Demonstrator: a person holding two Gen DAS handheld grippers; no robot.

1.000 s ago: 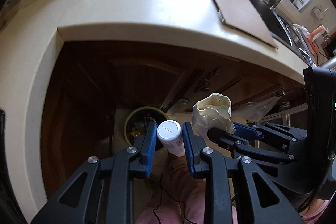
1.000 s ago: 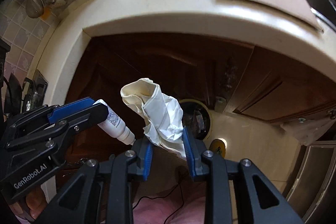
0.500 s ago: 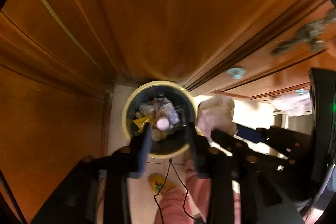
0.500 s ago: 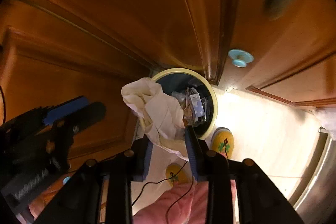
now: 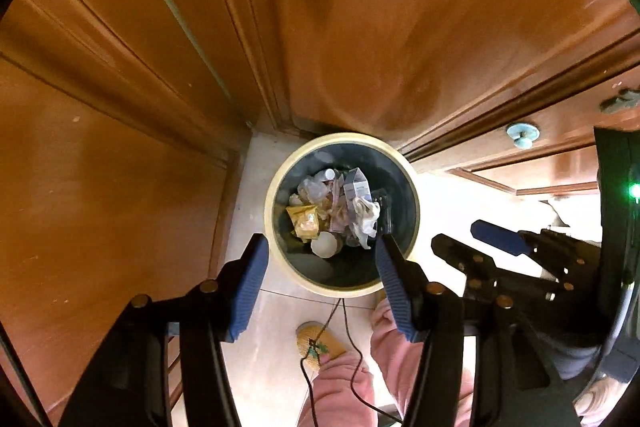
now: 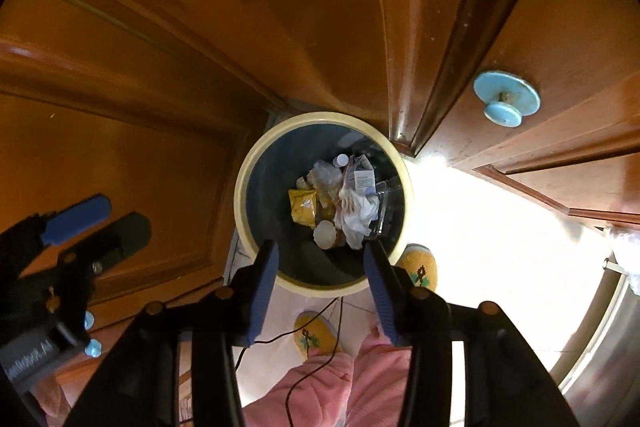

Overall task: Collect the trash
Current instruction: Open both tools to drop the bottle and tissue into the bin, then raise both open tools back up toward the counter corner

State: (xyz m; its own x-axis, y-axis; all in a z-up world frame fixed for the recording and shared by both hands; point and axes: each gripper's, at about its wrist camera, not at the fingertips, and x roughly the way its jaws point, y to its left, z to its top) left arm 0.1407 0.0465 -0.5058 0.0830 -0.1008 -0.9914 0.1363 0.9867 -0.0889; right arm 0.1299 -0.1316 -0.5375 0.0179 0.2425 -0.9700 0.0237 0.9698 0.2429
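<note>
A round bin (image 5: 269, 215) (image 6: 240, 203) with a cream rim and a dark inside stands on the floor against wooden cabinet doors. My left gripper (image 5: 320, 247) points straight down over it, jaws opening, nothing between them. My right gripper (image 6: 320, 251) hangs beside it over the same bin, jaws also opening and empty. Inside the bin, on top of several wrappers, lie a round white bottle end (image 5: 324, 244) (image 6: 325, 234) and a crumpled white wad (image 5: 366, 217) (image 6: 356, 215). A yellow packet (image 5: 304, 221) lies left of them.
Brown cabinet doors (image 5: 360, 27) surround the bin on the far and left sides, one with a pale blue knob (image 6: 506, 99). A person's yellow slippers (image 6: 420, 267) (image 5: 320, 343) and pink trouser legs (image 6: 328, 387) are just below the bin. A black cable (image 5: 344, 327) trails there.
Both grippers dropped from counter height to just above the bin. The left let go of the white bottle, the right let go of the white wad; both now lie in the bin.
</note>
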